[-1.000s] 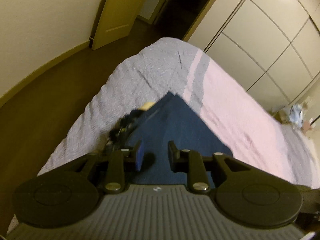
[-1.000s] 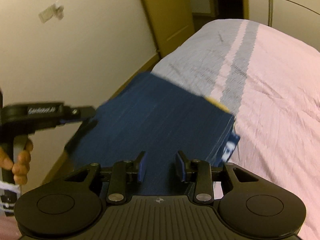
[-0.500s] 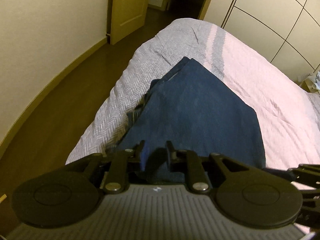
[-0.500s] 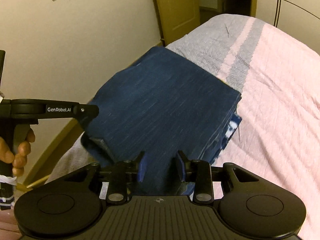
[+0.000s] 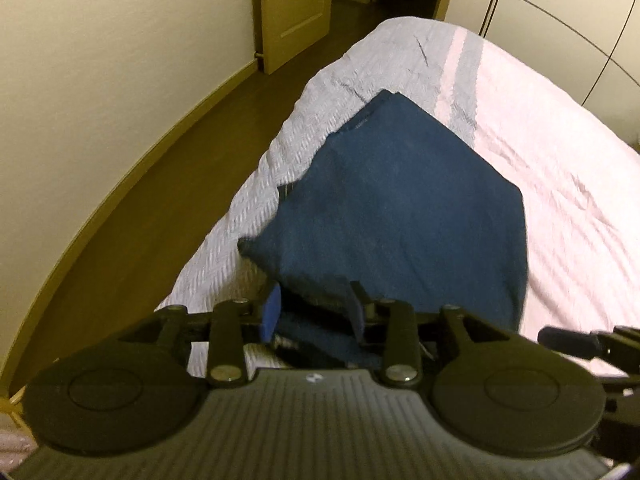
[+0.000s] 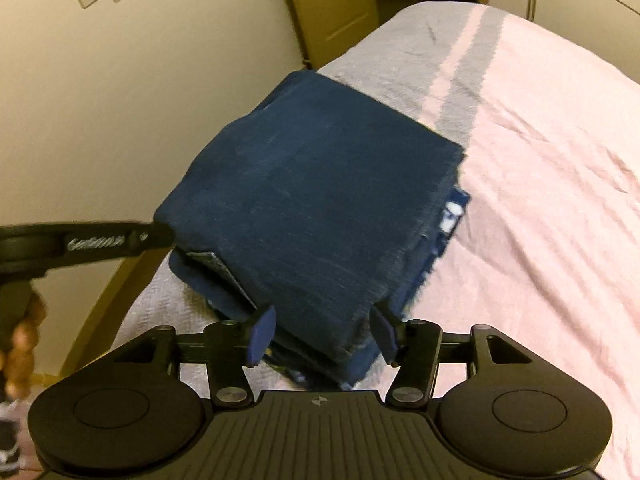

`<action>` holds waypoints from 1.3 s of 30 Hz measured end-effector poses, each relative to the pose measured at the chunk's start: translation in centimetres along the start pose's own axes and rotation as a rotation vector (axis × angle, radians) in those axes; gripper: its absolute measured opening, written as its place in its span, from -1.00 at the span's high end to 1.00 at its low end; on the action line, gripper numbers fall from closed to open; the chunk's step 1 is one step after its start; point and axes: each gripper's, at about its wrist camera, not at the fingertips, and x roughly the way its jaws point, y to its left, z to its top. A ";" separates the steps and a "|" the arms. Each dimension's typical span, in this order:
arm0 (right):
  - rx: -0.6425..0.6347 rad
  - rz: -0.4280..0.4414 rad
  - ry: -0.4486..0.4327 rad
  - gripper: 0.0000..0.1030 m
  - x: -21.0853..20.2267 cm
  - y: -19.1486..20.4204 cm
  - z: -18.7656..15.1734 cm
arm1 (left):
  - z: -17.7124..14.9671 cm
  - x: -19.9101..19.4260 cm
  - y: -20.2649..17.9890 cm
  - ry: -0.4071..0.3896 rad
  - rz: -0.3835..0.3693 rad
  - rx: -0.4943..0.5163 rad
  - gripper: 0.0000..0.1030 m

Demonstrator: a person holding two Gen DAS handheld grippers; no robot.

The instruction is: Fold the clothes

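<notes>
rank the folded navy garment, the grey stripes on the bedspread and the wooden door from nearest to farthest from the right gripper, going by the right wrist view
1. Folded navy garment: its near edge lies between the opening jaws of the right gripper.
2. Grey stripes: across the bedspread, beyond the garment, up and to the right.
3. Wooden door: past the far end of the bed, at the top.

My left gripper point(image 5: 314, 314) and right gripper point(image 6: 322, 334) angle steeply downward side by side, jaws opening; my hand point(image 6: 22, 340) grips the left handle.
</notes>
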 end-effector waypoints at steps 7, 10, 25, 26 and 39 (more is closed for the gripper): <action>0.007 -0.042 0.000 -0.13 -2.5 -0.4 -0.9 | -1.8 -3.9 -2.1 -0.011 0.052 0.064 0.25; -0.003 -0.045 -0.031 -0.13 -4.4 -0.5 -1.2 | -2.3 -6.1 -2.7 -0.047 0.062 0.068 0.16; -0.015 -0.087 -0.131 -0.17 -12.7 -0.9 -5.4 | -6.8 -13.4 -5.4 -0.145 0.085 0.051 -0.21; -0.014 -0.081 -0.135 -0.17 -13.1 -1.1 -5.7 | -7.1 -13.6 -5.6 -0.142 0.086 0.049 -0.21; -0.073 -0.010 -0.082 -0.17 -16.0 -4.7 -9.3 | -12.3 -16.7 -9.9 -0.126 0.169 -0.040 -0.21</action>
